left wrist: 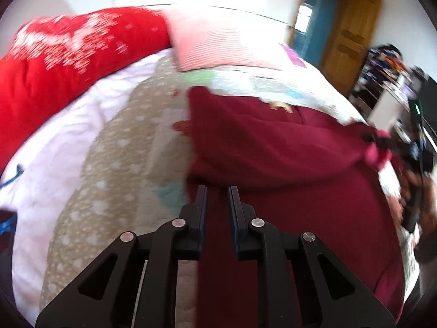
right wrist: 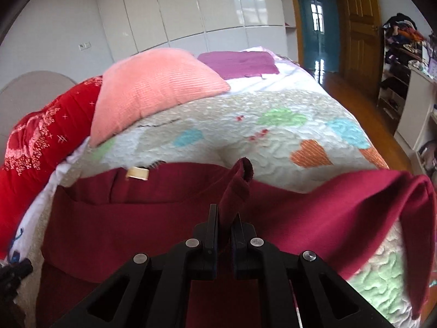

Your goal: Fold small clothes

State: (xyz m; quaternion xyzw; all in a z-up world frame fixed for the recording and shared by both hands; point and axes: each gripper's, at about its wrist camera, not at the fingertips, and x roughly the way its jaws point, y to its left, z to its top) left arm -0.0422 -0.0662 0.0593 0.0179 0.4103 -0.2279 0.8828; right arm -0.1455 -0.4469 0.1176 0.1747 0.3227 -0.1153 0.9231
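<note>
Maroon garment [right wrist: 153,218] lies spread on the quilted bed [right wrist: 273,125], right below and ahead of both my grippers. My right gripper [right wrist: 224,213] has its jaws nearly together and is pinching a bunched bit of the garment's edge; a tongue of cloth [right wrist: 240,183] sticks up between and past the fingertips. From that pinch the fabric runs off to the right and curls over into a lifted flap [right wrist: 382,207]. The waistband side with the tan label [right wrist: 137,173] sits ahead-left of this gripper, flat on the bed.

My left gripper [left wrist: 217,191] shows a narrow gap between its jaws, no cloth in it that I can see; it hovers just over the garment's near-left edge, holding nothing. In the left view the right gripper [left wrist: 382,139] appears far right, gripping a corner.

Long axis of the garment runs crosswise, left to right, in front of me. I judge the fold goes right-to-left, so the right hand carries the held edge across toward the label side. Left hand is nearer the free edge and could pin it. Pink pillow [right wrist: 153,93] and red blanket [right wrist: 41,136] sit well beyond, out of the way.
</note>
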